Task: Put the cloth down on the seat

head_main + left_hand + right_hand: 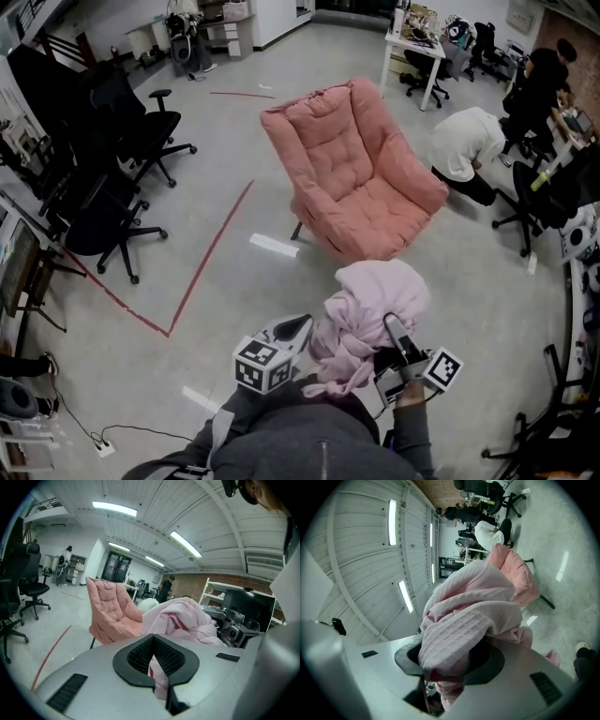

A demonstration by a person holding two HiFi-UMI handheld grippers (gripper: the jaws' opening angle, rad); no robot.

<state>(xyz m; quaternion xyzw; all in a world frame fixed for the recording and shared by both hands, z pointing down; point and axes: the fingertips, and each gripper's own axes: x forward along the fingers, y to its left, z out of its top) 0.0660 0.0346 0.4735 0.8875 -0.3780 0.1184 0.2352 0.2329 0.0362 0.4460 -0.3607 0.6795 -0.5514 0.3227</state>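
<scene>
A bundled pale pink cloth hangs between my two grippers, close to my body, in the head view. My left gripper is shut on a fold of it; in the left gripper view a strip of cloth is pinched between its jaws. My right gripper is shut on the other side, and the waffle-textured cloth spills over its jaws and hides the fingertips. The pink armchair stands a step ahead, and its seat is bare.
Black office chairs line the left side. A red tape line runs across the floor left of the armchair. A person in white crouches at the right behind it. A white table stands at the back.
</scene>
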